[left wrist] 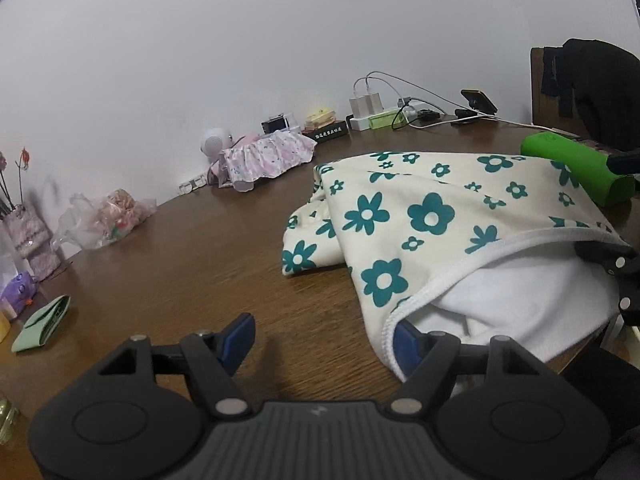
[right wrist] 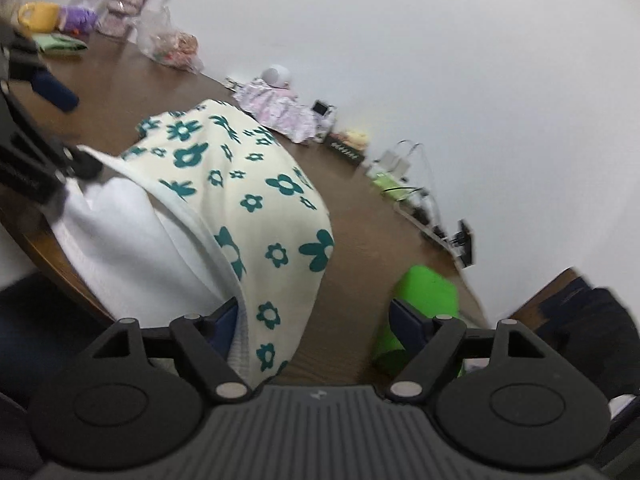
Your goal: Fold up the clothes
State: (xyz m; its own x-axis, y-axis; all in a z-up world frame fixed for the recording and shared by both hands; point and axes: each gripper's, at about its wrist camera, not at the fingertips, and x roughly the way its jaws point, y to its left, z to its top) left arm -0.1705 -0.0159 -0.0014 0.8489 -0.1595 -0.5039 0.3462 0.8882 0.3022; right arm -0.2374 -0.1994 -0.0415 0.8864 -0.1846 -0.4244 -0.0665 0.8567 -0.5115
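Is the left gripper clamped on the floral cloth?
No: the left gripper stands open, bare table between its fingers, and the floral cloth only drapes over one fingertip.

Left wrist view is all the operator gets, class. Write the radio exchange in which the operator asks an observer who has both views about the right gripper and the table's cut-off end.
Operator: Is the right gripper shut on the floral cloth?
Observer: No. Its jaws stand open, and the cloth's hem drapes over one finger only.
Operator: What sits past the purple toy, where my picture cuts off?
Observer: A yellow mug, right beside that toy.
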